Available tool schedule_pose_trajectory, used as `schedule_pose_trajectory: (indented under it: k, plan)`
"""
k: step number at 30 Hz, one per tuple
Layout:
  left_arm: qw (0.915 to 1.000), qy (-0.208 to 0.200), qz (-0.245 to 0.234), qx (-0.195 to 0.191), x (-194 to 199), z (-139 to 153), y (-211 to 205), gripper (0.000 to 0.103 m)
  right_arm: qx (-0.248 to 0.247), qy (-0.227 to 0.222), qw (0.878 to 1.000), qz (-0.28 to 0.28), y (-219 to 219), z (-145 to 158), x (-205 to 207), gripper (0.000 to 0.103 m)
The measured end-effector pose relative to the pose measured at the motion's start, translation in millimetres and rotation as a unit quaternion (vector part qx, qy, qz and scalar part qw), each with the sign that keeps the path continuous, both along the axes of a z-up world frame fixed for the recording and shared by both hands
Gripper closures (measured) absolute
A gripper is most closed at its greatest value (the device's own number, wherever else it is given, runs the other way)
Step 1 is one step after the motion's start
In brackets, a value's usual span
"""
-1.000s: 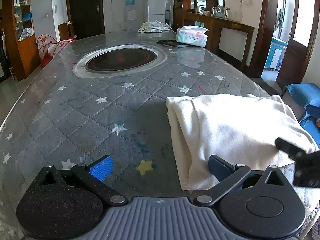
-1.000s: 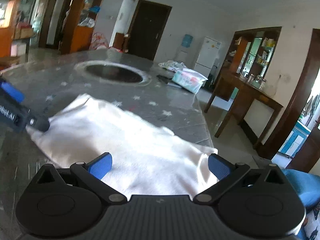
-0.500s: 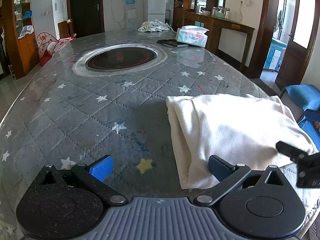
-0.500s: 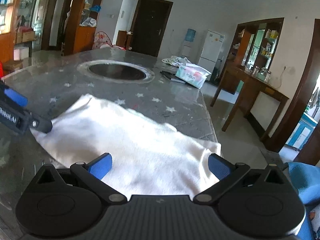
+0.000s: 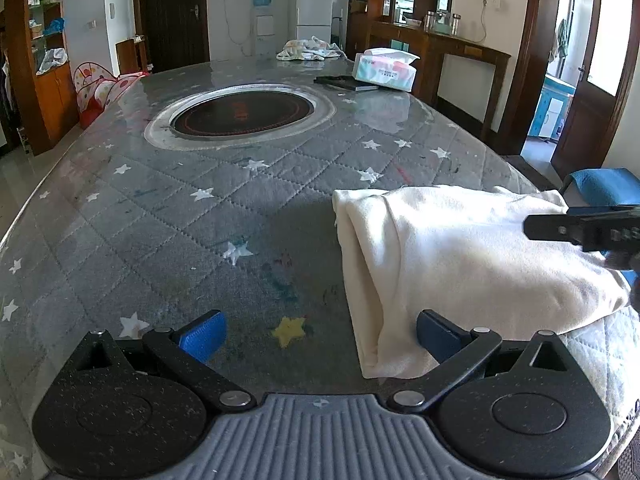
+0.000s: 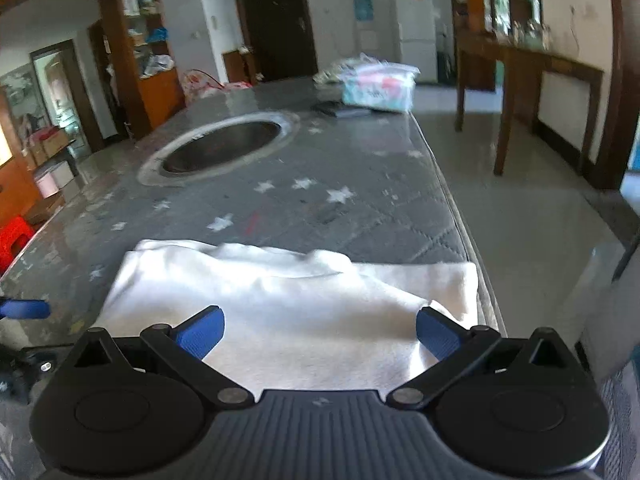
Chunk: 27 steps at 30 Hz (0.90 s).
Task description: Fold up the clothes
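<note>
A folded cream-white garment (image 5: 460, 264) lies on the grey star-quilted table (image 5: 200, 220) near its right front corner. It also shows in the right wrist view (image 6: 288, 304). My left gripper (image 5: 318, 338) is open and empty, low over the table at the garment's near left edge. My right gripper (image 6: 318, 334) is open and empty, just above the garment's near side. Its finger shows in the left wrist view (image 5: 580, 232) over the garment's right part. A blue fingertip of the left gripper (image 6: 24, 309) shows at the left in the right wrist view.
A round inset cooktop (image 5: 242, 114) sits mid-table. A tissue pack (image 5: 384, 70), a dark flat item (image 5: 346, 82) and a bundle of cloth (image 5: 310, 49) lie at the far end. A blue seat (image 5: 604, 188) stands right of the table. The table's right edge (image 6: 456, 208) is close.
My right gripper has swung to face straight down the table, and its finger has risen in the left wrist view. The left gripper and the garment have hardly moved.
</note>
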State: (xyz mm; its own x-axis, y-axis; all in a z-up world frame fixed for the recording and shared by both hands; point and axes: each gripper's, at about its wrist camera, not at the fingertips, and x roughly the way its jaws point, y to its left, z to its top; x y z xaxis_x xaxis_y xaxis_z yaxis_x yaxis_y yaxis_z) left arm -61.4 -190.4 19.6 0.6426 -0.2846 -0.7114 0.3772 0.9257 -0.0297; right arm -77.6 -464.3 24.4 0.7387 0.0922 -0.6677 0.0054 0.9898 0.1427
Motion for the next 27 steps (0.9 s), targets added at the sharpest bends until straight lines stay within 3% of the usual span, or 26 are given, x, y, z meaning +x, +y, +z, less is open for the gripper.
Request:
schedule_pose_trajectory:
  k: [3, 12, 27]
  plan:
    - [1.0000, 0.002, -0.001, -0.001, 0.3, -0.5, 0.0, 0.000, -0.007, 0.012, 1.000, -0.006, -0.8, -6.7, 4.8, 0.000]
    - [0.9999, -0.002, -0.007, -0.015, -3.3, 4.9, 1.7, 0.000, -0.016, -0.013, 1.000, 0.010, 14.1, 5.8, -7.5, 0.000]
    - [0.9993, -0.031, -0.017, -0.012, -22.5, 15.3, -2.8, 0.000, -0.017, -0.030, 0.999, 0.002, 30.9, 22.6, -55.1, 0.000]
